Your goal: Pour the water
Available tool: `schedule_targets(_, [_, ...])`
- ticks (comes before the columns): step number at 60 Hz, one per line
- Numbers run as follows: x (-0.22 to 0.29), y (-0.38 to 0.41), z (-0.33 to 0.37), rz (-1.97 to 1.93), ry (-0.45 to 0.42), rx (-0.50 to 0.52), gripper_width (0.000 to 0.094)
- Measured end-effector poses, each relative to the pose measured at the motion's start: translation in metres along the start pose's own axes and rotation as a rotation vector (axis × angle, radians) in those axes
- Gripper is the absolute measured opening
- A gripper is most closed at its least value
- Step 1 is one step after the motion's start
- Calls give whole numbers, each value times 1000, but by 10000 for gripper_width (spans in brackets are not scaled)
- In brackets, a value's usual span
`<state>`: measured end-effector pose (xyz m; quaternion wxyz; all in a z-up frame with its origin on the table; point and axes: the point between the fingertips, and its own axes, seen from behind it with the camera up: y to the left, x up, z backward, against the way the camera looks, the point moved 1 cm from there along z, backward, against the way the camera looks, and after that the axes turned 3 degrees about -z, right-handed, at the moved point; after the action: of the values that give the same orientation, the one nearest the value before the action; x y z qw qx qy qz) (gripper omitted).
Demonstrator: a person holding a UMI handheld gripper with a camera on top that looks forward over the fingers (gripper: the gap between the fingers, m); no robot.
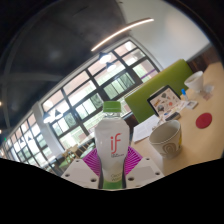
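A white plastic bottle [113, 143] with a green cap and a pink "if" label stands between my gripper's [113, 160] two fingers. Both magenta pads [93, 160] press against its sides, so the gripper is shut on it. The whole view is tilted, and the bottle appears lifted off the table. A white cup [166, 137] sits on the wooden table [200, 145] just beyond and to the right of the bottle.
A red coaster [204, 120] lies on the table past the cup. A laptop [163, 102] and a white mug [194, 82] stand farther back by a green chair [160, 80]. Large windows and ceiling lights fill the background.
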<state>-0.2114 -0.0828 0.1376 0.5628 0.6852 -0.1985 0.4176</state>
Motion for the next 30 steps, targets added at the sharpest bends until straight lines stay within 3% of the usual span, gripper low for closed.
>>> schedule_targets(4, [14, 15, -4, -196, -37, -17, 252])
schedule_targets(11, [51, -31, -39, -614, -162, -10, 255])
schedule_targets(20, [53, -58, -53, -1077, -175, -31, 252])
schedule_targets(30, [59, -38, -53, -1477, -125, 59, 258])
